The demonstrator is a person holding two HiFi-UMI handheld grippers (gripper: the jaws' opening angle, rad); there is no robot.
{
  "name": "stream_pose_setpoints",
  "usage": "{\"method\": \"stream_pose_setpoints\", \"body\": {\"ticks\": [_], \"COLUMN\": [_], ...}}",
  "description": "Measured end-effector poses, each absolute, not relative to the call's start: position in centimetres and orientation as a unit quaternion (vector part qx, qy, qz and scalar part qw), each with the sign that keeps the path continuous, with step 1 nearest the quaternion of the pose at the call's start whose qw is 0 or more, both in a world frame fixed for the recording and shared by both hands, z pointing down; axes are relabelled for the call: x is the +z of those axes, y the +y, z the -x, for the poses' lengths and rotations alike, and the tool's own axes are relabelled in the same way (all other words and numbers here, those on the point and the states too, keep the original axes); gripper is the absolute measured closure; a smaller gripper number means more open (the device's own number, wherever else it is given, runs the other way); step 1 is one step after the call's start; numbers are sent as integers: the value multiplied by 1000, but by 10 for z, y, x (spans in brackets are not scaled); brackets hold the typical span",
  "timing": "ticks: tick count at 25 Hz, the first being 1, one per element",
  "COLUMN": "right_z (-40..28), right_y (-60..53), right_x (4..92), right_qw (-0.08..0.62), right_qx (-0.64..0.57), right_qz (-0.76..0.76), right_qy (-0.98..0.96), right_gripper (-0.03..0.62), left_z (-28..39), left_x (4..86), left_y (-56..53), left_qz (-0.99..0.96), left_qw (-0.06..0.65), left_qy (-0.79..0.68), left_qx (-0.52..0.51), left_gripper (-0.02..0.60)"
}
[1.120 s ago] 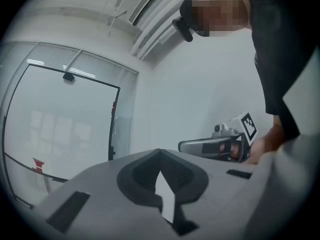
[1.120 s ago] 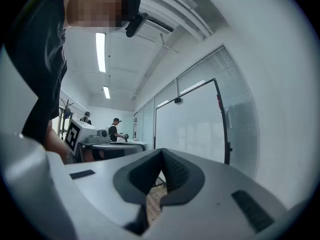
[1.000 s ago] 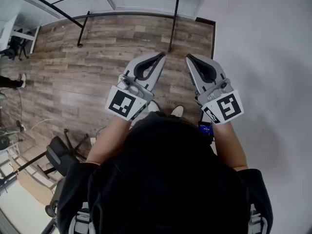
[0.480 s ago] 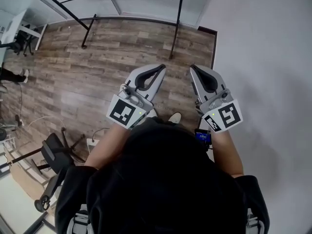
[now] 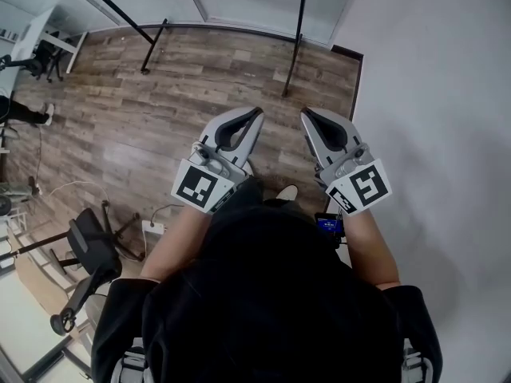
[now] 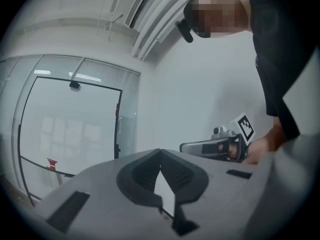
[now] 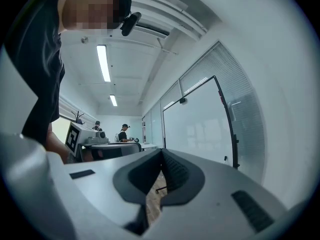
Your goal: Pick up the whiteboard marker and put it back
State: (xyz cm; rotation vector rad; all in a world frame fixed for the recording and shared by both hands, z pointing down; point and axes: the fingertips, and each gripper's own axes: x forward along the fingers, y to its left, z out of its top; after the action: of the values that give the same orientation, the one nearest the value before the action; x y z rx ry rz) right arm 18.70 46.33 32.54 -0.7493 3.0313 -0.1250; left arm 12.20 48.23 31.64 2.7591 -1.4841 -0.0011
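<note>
No whiteboard marker shows in any view. In the head view my left gripper [image 5: 259, 112] and right gripper [image 5: 303, 112] are held side by side at waist height above the wooden floor [image 5: 120, 110], both pointing forward. Each is shut with nothing between its jaws. In the left gripper view the left gripper [image 6: 160, 151] has its jaws meeting at the tips, and the right gripper [image 6: 215, 146] shows beside it. The right gripper [image 7: 161, 150] is likewise shut and empty. A black-framed whiteboard [image 6: 70, 129] on a stand [image 5: 294, 38] stands ahead, and the whiteboard [image 7: 200, 124] also shows in the right gripper view.
A white wall [image 5: 431, 94] runs close along the right. An office chair [image 5: 88, 250] and a cable with a socket strip [image 5: 152, 228] lie on the floor at the left. Two people [image 7: 125, 133] stand at a distant desk.
Both grippers sit a little lower in the head view and the floor has slid beneath them. Their jaws stay shut and empty.
</note>
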Motion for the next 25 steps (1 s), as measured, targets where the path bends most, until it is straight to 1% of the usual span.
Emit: {"method": "stream_pose_setpoints", "body": {"ticks": [8,19,25], "right_z": [-133,-41,5], "right_y": [438,345,305], "right_x": [342,347,342], "right_qw": [-11,-46,-44], "right_qx": [-32,-23,-26], "right_qz": [231,257,280], "right_qy": [972,965,959], "right_gripper": [599,599,599], "left_z": [-79,10,46], "left_x": [332,331,334], "left_y": [447,345,305], "left_qz": [-884,-902,-918], "left_qw": [12,16,21], "left_qy": [-466,-430,-396], "left_qx": [-4,-27,-24], "left_gripper": [577,577,577]}}
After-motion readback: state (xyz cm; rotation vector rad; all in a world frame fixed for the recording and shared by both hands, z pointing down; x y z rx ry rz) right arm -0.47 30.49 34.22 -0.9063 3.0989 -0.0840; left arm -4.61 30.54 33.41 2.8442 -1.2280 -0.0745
